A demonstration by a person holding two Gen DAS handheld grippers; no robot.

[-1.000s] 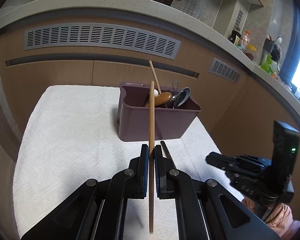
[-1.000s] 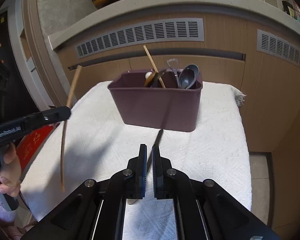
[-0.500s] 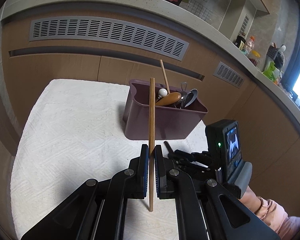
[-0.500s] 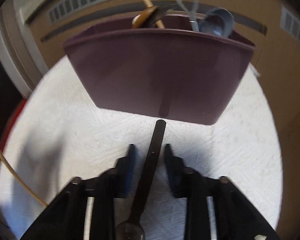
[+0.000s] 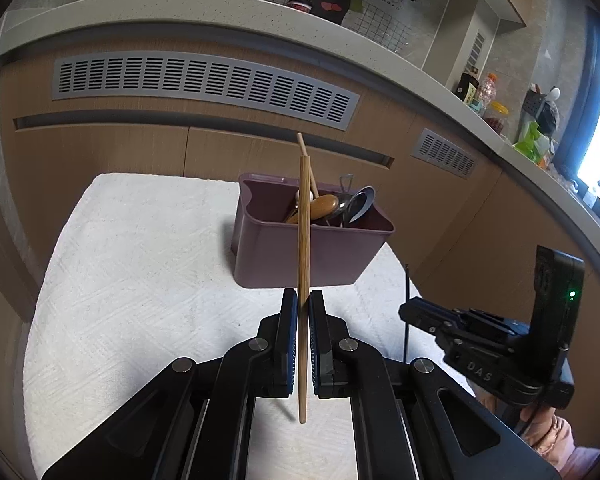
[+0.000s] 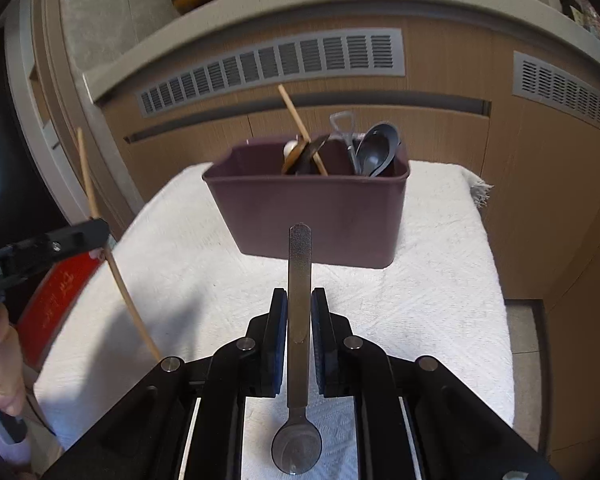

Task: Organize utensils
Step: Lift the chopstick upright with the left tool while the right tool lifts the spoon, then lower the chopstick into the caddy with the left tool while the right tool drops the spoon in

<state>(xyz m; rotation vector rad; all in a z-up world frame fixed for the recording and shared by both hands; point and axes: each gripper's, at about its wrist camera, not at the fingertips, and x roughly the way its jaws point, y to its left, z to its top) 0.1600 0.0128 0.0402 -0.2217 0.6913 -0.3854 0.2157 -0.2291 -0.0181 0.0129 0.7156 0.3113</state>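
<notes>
L gripper (image 5: 304, 312): jaws clamped on wooden chopstick (image 5: 303, 264), stick upright, lifted off cloth. R gripper (image 6: 299, 312): jaws pinched on metal spoon (image 6: 298, 320), handle fwd, bowl back toward cam. Maroon bin (image 6: 312, 208) just ahead of both, w/ spoons, second stick inside; near wall in path. White cloth (image 5: 140, 280) on counter bare to left. Cabinet fronts (image 5: 100, 152) close behind bin.
</notes>
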